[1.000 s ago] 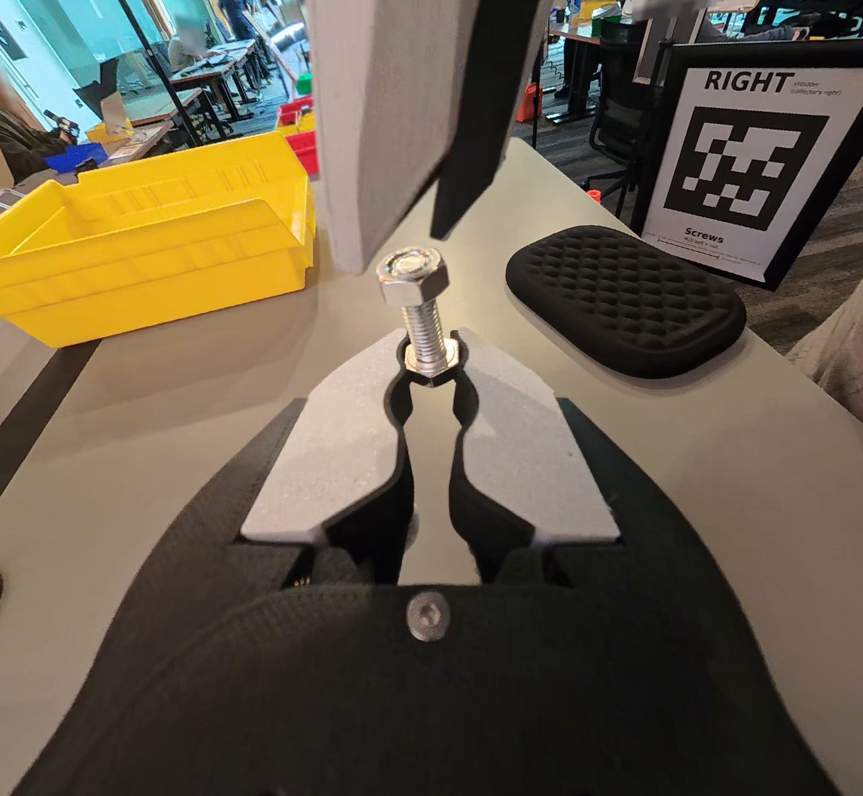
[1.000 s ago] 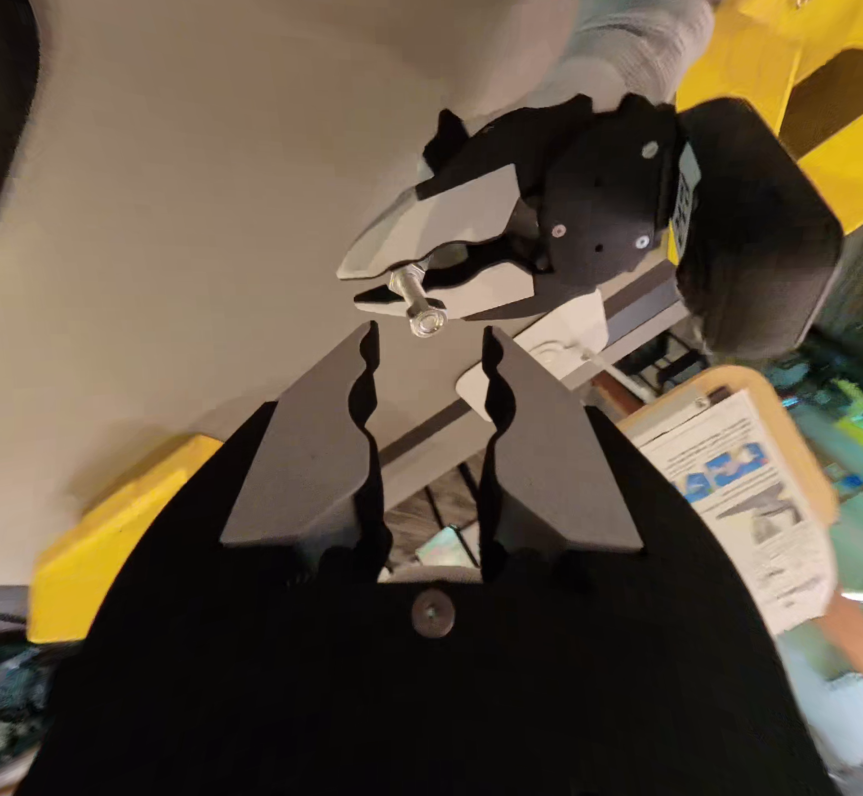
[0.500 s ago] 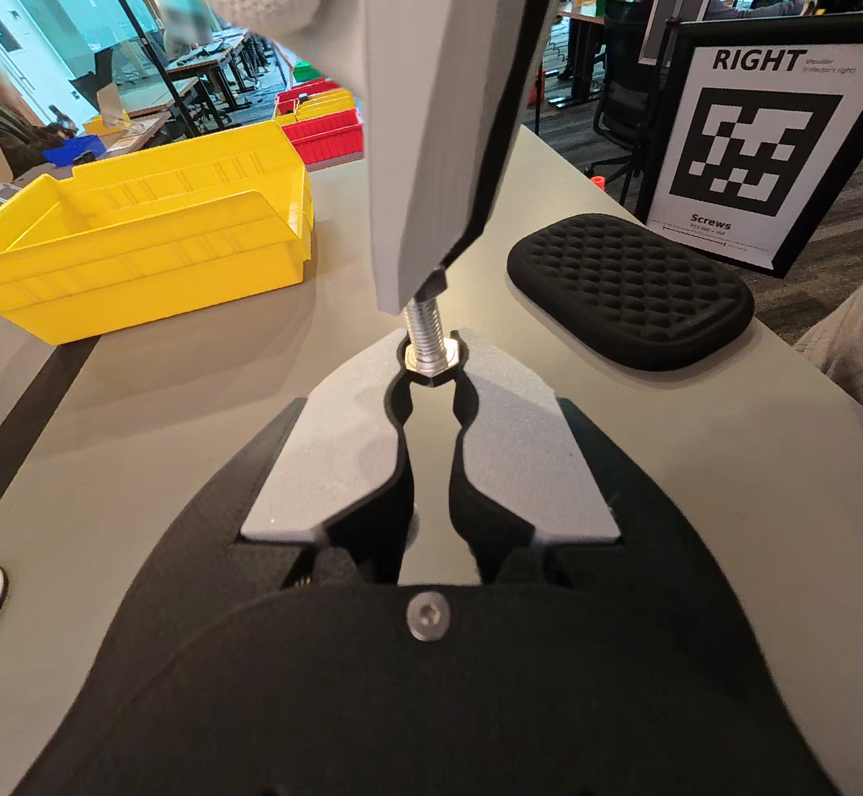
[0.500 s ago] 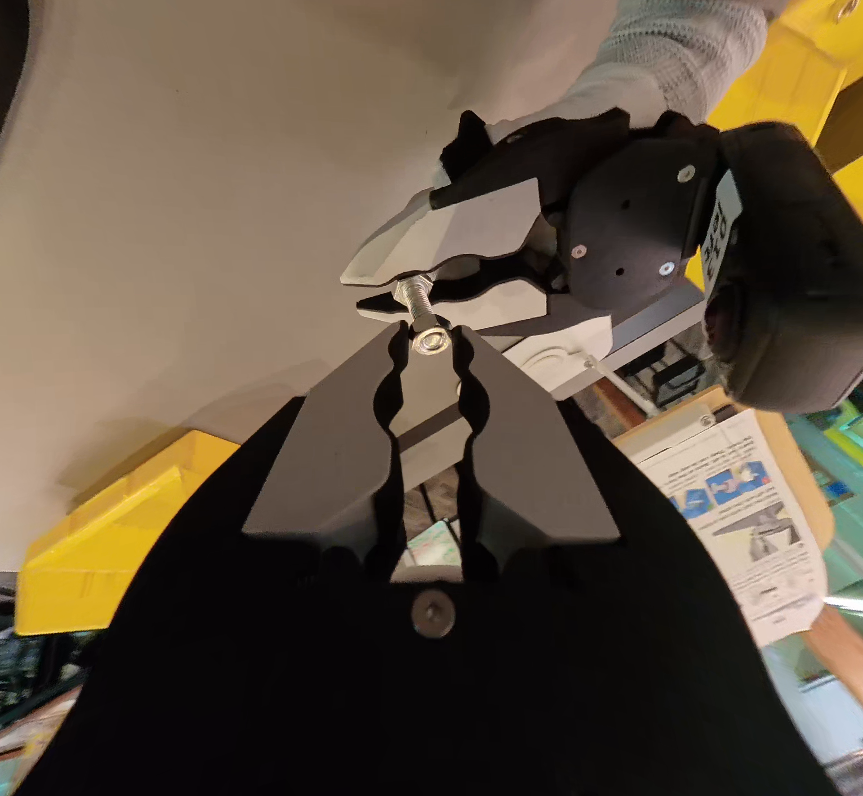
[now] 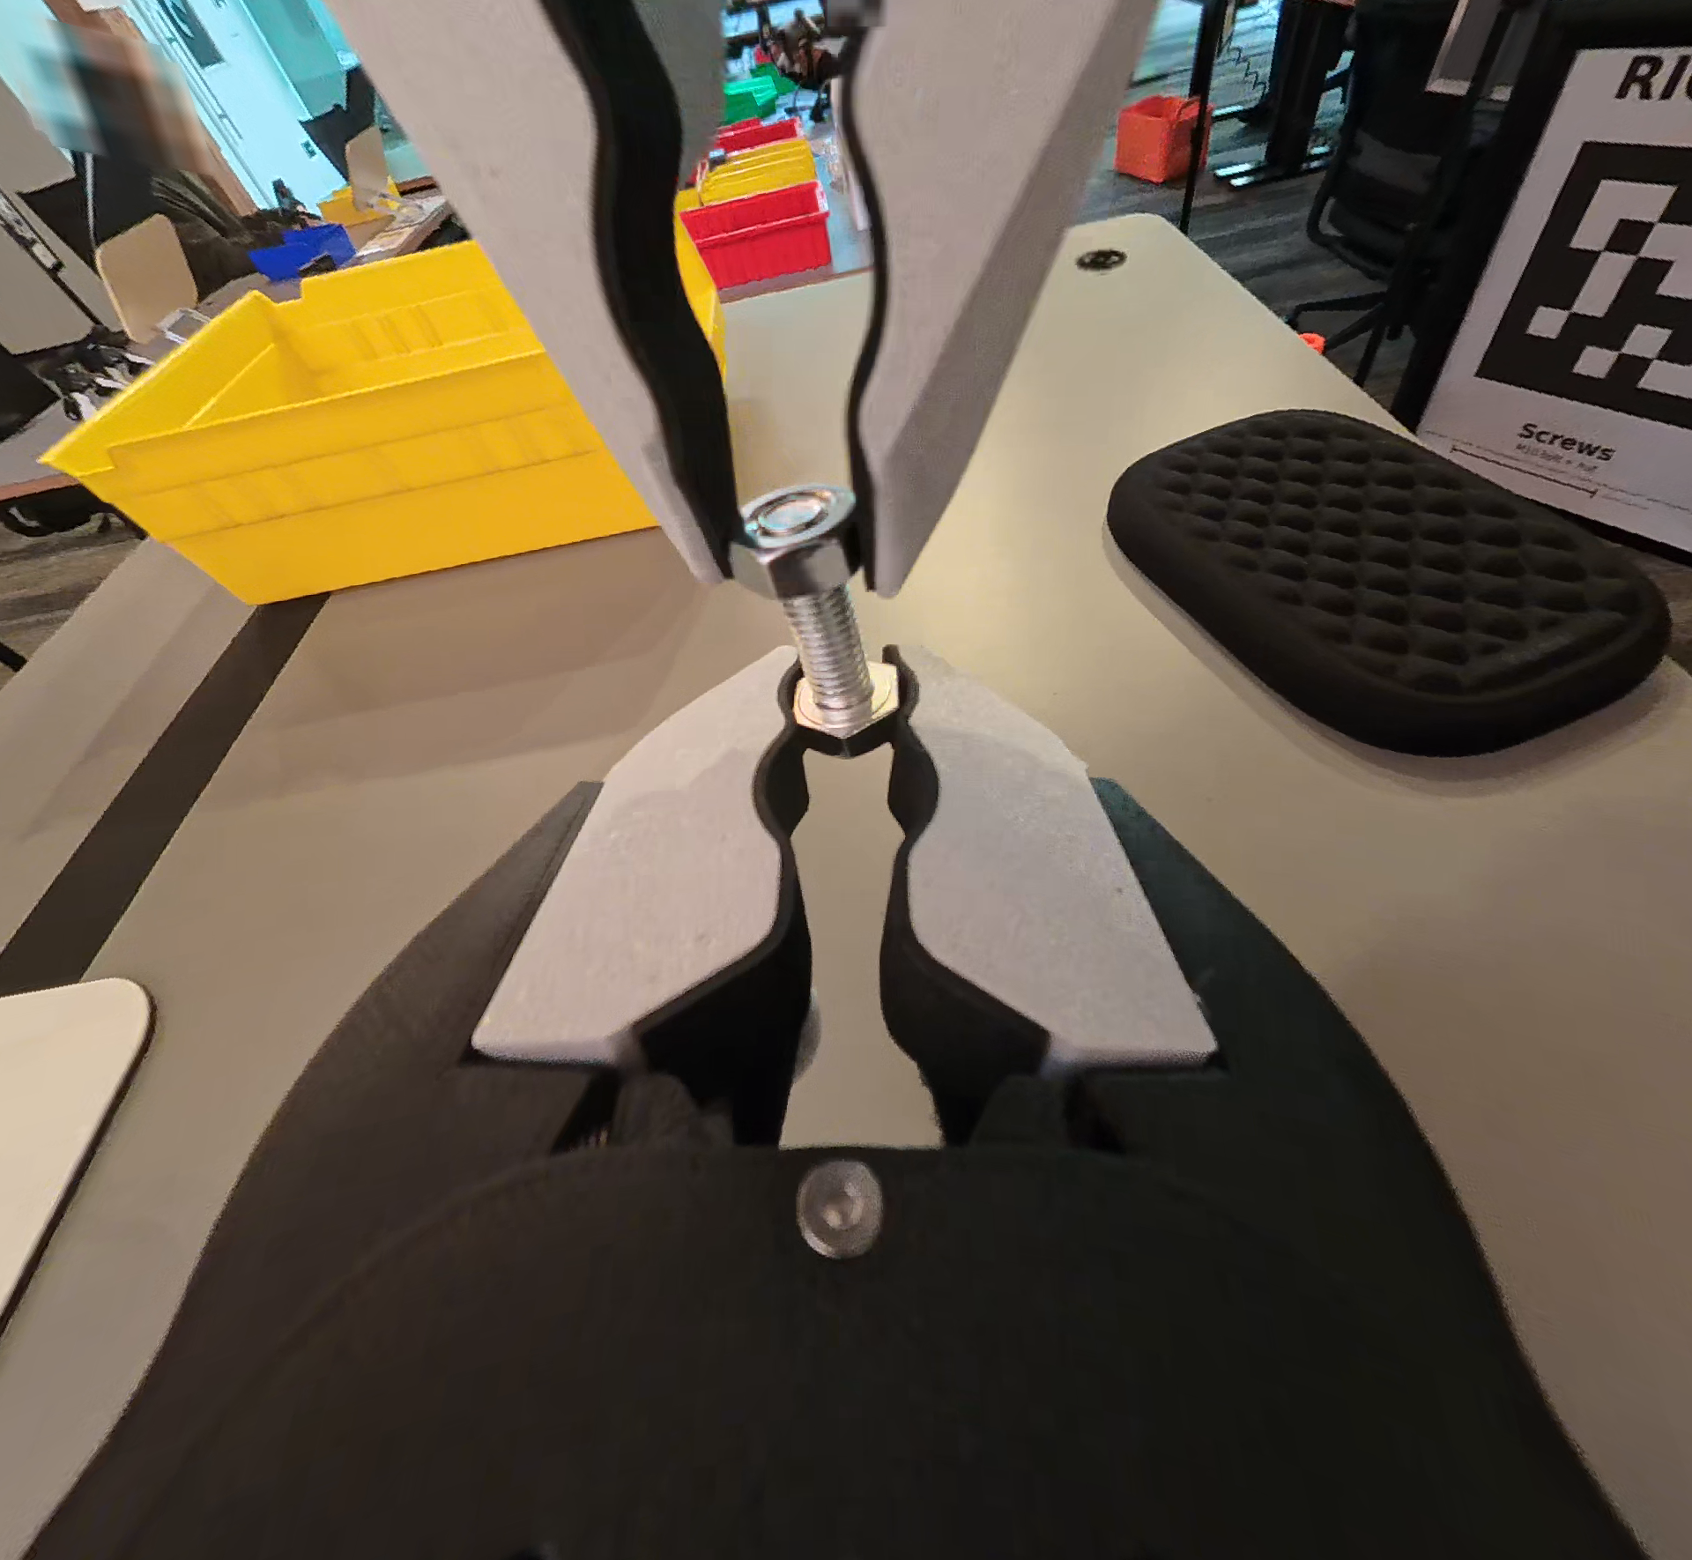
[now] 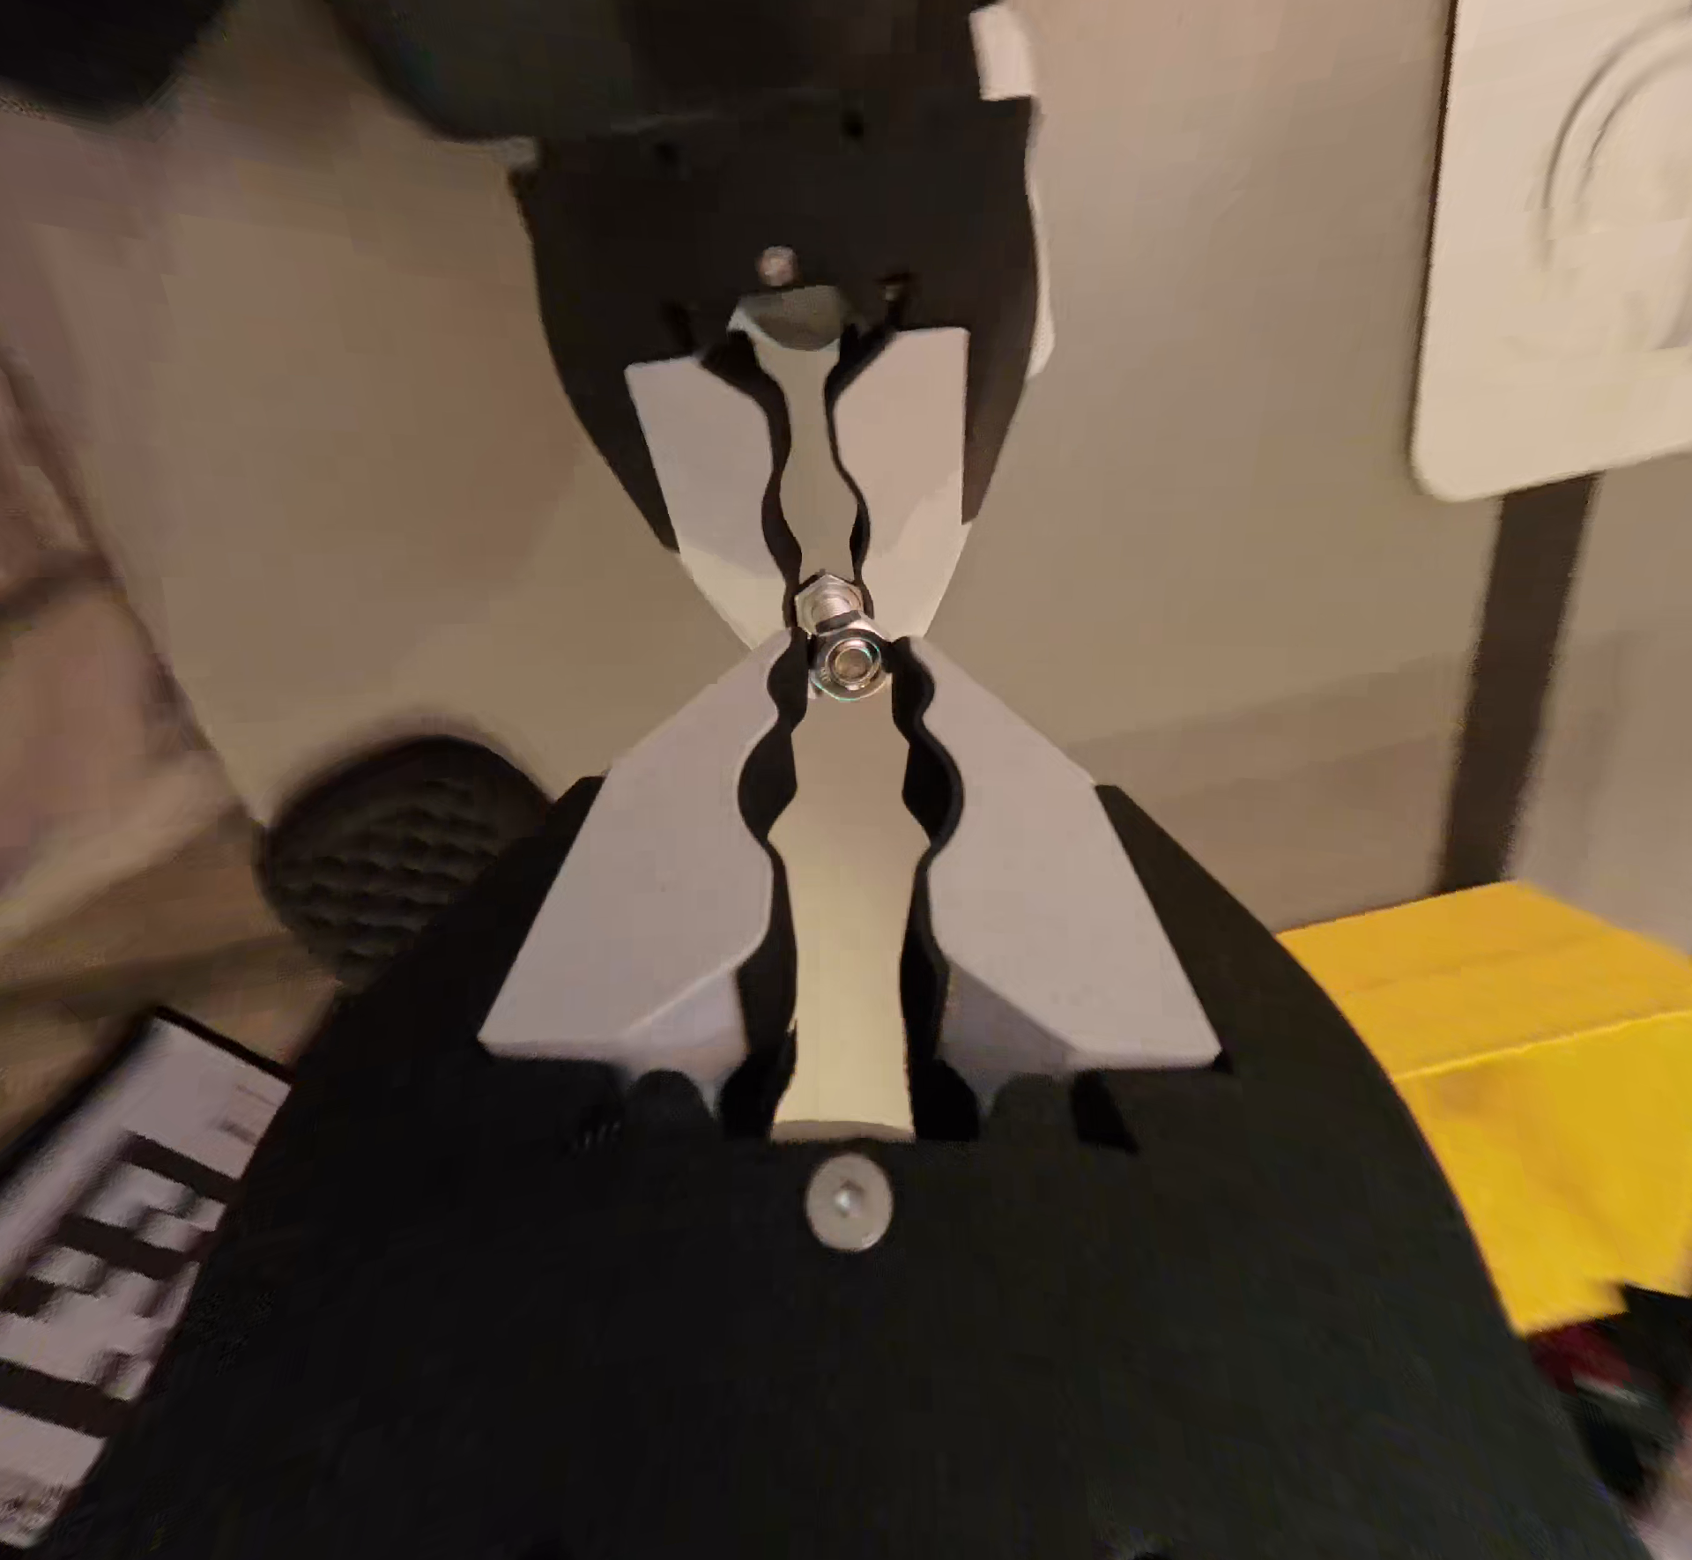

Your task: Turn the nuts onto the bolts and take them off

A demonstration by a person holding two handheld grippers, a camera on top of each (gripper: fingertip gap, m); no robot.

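In the left wrist view my left gripper (image 5: pixel 842 692) is shut on a silver hex nut (image 5: pixel 847 718) just above the table. A silver bolt (image 5: pixel 824 646) stands threaded in the nut, head up. My right gripper (image 5: pixel 797 568) comes down from above, its two grey fingers shut on the bolt's hex head. In the right wrist view my right gripper (image 6: pixel 847 657) clamps the bolt head (image 6: pixel 847 672). The left gripper (image 6: pixel 829 591) faces it tip to tip, holding the nut (image 6: pixel 824 600).
A yellow bin (image 5: pixel 366 435) stands at the left and a black padded rest (image 5: pixel 1373 582) at the right. A framed marker sign (image 5: pixel 1602 307) is behind the rest. Red bins (image 5: pixel 760 234) lie farther back. A white board corner (image 5: pixel 55 1104) is at the near left. One gripper's finger ends stand about 5 cm off the other's.
The right gripper came down onto the bolt, shut on its head, and has since turned about the bolt's axis. The left gripper kept hold of the nut and stayed put.
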